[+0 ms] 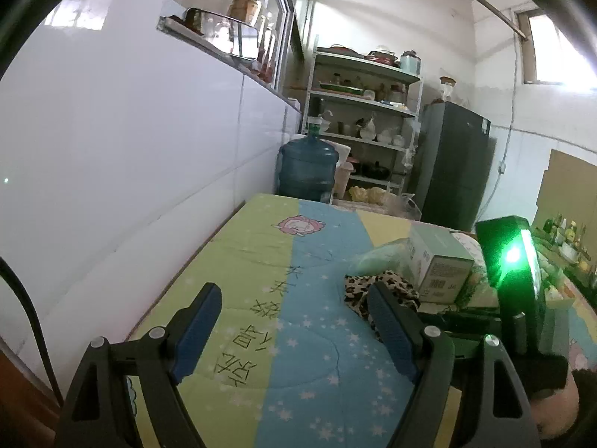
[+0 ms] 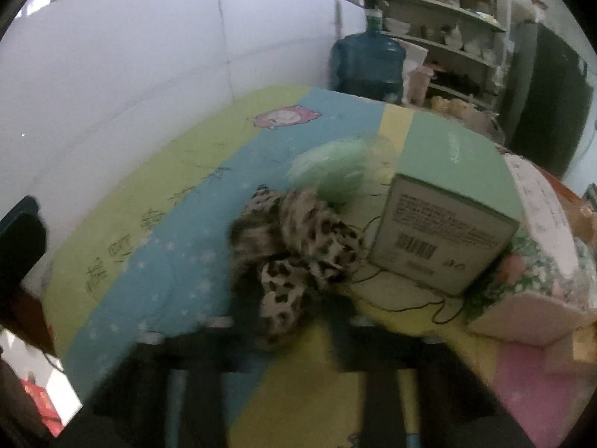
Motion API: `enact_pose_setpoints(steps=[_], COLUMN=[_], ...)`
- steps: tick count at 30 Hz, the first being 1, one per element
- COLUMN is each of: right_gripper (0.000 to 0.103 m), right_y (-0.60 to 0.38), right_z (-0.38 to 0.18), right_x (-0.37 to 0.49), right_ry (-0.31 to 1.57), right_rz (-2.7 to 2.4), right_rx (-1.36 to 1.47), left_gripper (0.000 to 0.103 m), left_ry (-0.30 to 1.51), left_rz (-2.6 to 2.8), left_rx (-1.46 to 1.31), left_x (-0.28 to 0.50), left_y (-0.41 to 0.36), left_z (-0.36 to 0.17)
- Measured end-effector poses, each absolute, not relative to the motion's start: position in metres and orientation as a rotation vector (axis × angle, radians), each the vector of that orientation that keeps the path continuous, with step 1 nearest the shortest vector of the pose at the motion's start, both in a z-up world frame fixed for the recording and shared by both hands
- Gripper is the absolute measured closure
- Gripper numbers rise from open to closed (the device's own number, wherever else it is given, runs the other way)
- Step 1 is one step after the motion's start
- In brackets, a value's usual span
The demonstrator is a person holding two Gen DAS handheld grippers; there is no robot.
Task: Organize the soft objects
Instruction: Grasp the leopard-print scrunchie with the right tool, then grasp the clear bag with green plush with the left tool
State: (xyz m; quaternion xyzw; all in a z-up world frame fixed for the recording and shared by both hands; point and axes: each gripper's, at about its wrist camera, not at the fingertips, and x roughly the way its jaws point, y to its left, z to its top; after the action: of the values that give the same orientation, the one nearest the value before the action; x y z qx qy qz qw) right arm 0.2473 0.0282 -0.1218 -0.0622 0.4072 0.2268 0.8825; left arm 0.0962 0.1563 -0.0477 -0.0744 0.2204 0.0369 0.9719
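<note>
Two tongs: left tongs [image 1: 294, 321] spread empty over the counter [image 1: 238, 261]; right tongs [image 2: 287, 310] pinch a leopard-print cloth [image 2: 298, 239], whose trailing folds may snag the green box [image 2: 447, 216].

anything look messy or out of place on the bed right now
Yes. A leopard-print cloth lies crumpled in a heap beside the green box, with a pale green soft item bunched behind it. A thin black cord trails loose across the bedspread in front of the box.
</note>
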Motion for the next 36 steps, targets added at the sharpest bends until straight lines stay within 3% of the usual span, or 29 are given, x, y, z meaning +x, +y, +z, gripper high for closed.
enact_pose_setpoints(steps=[13, 20, 25, 33, 35, 36], right_gripper=[0.087, 0.086, 0.085, 0.085, 0.084, 0.084], right_y=[-0.035, -0.072, -0.091, -0.111, -0.113, -0.115], right_z=[-0.102, -0.092, -0.092, -0.096, -0.098, -0.099], right_x=[0.2, 0.174, 0.163, 0.162, 0.164, 0.166], right_ry=[0.792, 0.754, 0.749, 0.747, 0.752, 0.755], right_rz=[0.526, 0.496, 0.478, 0.453, 0.448, 0.444], right_rx=[0.036, 0.069, 0.086, 0.127, 0.134, 0.139], left_gripper=[0.023, 0.023, 0.031, 0.031, 0.037, 0.045], left_ry=[0.51, 0.586, 0.624, 0.704, 0.725, 0.731], left_rz=[-0.153, -0.402, -0.484, -0.567, -0.58, -0.58], left_rx=[-0.074, 0.238, 0.482, 0.513, 0.506, 0.506], left_x=[0.143, 0.199, 0.228, 0.269, 0.278, 0.28], left_y=[0.143, 0.092, 0.064, 0.061, 0.06, 0.06], left_z=[-0.03, -0.038, -0.059, -0.077, -0.082, -0.085])
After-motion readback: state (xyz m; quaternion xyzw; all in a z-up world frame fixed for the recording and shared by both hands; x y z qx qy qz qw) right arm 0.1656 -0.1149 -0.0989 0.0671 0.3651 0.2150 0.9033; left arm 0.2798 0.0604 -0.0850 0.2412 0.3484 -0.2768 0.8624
